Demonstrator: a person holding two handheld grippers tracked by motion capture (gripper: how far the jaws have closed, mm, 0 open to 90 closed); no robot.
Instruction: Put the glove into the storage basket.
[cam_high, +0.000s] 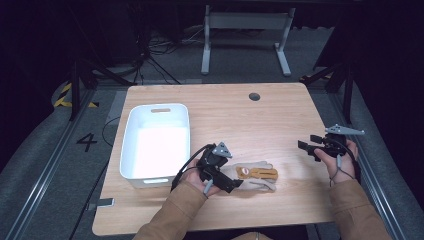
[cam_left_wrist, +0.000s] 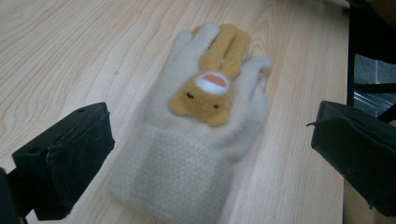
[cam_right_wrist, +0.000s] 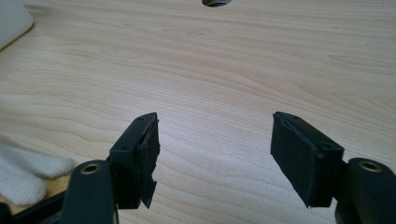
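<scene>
A cream fleece glove (cam_left_wrist: 196, 154) with a tan plush animal face and long ears sewn on its back lies flat on the light wooden surface (cam_high: 240, 125), near the front edge and right of a white rectangular plastic bin (cam_high: 156, 142). The left gripper (cam_high: 235, 184) sits at the glove's ribbed cuff, its fingers (cam_left_wrist: 65, 163) spread wide to either side without touching it. The right gripper (cam_high: 306, 148) is well apart at the right edge, fingers (cam_right_wrist: 137, 156) spread over bare wood.
</scene>
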